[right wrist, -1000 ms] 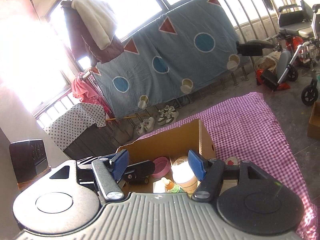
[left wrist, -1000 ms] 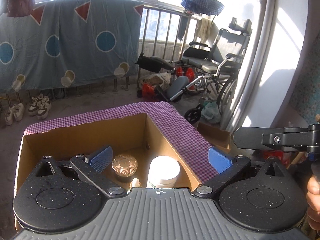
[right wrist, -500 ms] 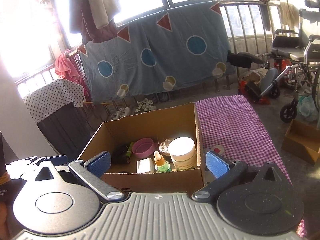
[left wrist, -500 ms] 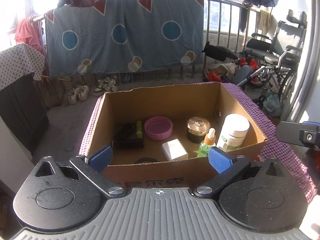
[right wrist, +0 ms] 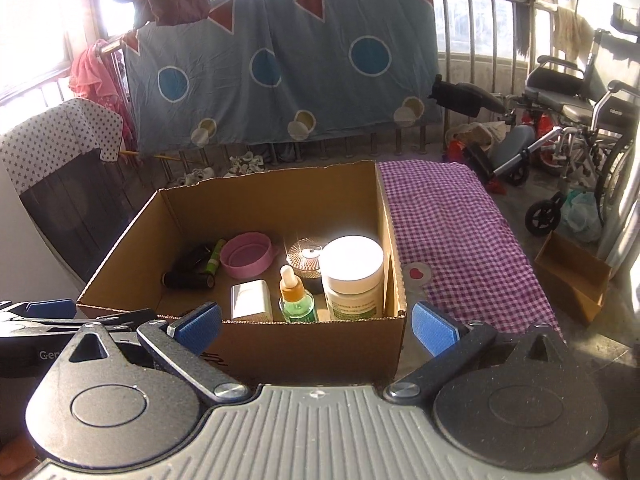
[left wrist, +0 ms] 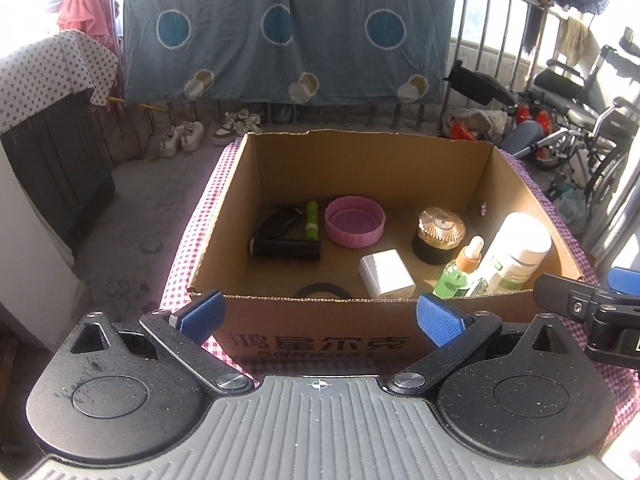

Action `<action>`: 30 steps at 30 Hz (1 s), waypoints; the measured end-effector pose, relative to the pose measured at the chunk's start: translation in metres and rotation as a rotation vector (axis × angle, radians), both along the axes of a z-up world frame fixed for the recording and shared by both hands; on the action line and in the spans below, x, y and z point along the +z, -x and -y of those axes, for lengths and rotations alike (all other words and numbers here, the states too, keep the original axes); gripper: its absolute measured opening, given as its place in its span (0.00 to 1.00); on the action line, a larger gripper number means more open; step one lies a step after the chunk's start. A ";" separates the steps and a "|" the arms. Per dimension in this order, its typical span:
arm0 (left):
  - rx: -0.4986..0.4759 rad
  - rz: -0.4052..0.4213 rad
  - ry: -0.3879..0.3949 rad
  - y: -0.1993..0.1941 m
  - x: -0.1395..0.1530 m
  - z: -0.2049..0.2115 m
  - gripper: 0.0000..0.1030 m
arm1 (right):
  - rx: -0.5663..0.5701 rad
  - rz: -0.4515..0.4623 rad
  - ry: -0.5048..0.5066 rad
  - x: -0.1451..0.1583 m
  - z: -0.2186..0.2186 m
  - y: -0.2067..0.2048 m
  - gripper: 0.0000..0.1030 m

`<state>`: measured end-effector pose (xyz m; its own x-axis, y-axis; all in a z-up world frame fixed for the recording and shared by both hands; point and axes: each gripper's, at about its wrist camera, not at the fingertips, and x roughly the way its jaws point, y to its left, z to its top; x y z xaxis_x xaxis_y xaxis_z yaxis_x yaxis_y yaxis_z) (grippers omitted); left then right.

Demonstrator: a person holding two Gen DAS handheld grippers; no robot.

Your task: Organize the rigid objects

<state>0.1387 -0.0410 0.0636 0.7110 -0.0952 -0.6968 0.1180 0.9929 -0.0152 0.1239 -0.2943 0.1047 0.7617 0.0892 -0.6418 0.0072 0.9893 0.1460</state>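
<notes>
Right gripper [right wrist: 314,326] fingers have just spread wide, empty; left gripper [left wrist: 318,316] likewise wide. Both now face the cardboard box [left wrist: 320,344], ready for picking.

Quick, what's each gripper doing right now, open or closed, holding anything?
Left gripper: open, holding nothing.
Right gripper: open, holding nothing; its jaws have just been opening.
</notes>
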 end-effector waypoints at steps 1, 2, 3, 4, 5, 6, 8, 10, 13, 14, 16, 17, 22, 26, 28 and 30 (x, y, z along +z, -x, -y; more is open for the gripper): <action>0.000 0.000 -0.003 0.000 0.000 0.000 0.99 | -0.001 -0.005 0.005 -0.001 0.000 -0.002 1.00; 0.000 0.002 -0.006 0.000 0.000 -0.001 0.99 | -0.002 -0.010 0.009 -0.003 -0.001 -0.004 1.00; 0.000 0.004 -0.011 0.000 0.001 -0.001 0.99 | -0.001 -0.016 0.012 -0.005 -0.002 -0.005 1.00; 0.001 0.007 -0.017 0.001 0.001 -0.001 0.99 | 0.000 -0.019 0.014 -0.006 -0.004 -0.006 1.00; 0.003 0.009 -0.021 0.000 0.002 -0.001 0.99 | 0.002 -0.022 0.017 -0.006 -0.005 -0.006 1.00; 0.003 0.010 -0.022 0.000 0.002 -0.001 1.00 | 0.003 -0.024 0.020 -0.007 -0.006 -0.006 1.00; 0.009 0.010 -0.030 -0.001 0.003 -0.001 0.99 | 0.007 -0.027 0.029 -0.008 -0.009 -0.007 1.00; 0.010 0.007 -0.034 -0.002 0.003 -0.002 0.99 | 0.009 -0.028 0.033 -0.008 -0.010 -0.007 1.00; 0.011 0.003 -0.036 -0.003 0.003 -0.002 0.99 | 0.009 -0.032 0.038 -0.008 -0.010 -0.010 1.00; 0.011 0.002 -0.038 -0.003 0.003 -0.002 0.99 | 0.009 -0.034 0.039 -0.008 -0.010 -0.010 1.00; 0.012 0.003 -0.044 -0.003 0.003 -0.002 0.99 | 0.009 -0.036 0.040 -0.008 -0.010 -0.010 1.00; 0.013 0.002 -0.048 -0.003 0.003 -0.002 0.99 | 0.009 -0.036 0.043 -0.008 -0.010 -0.011 1.00; 0.017 -0.004 -0.051 -0.004 0.003 -0.002 0.99 | 0.010 -0.039 0.046 -0.009 -0.010 -0.012 1.00; 0.020 -0.007 -0.057 -0.003 0.004 -0.002 0.99 | 0.010 -0.039 0.046 -0.009 -0.010 -0.012 1.00; 0.020 -0.008 -0.059 -0.003 0.004 -0.003 0.99 | 0.009 -0.040 0.045 -0.010 -0.011 -0.012 1.00; 0.019 -0.009 -0.060 -0.003 0.004 -0.003 0.99 | 0.010 -0.040 0.045 -0.010 -0.010 -0.012 1.00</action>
<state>0.1413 -0.0382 0.0679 0.7059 -0.0396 -0.7072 0.0989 0.9942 0.0430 0.1361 -0.2839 0.0948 0.7343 0.0666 -0.6755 0.0025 0.9949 0.1007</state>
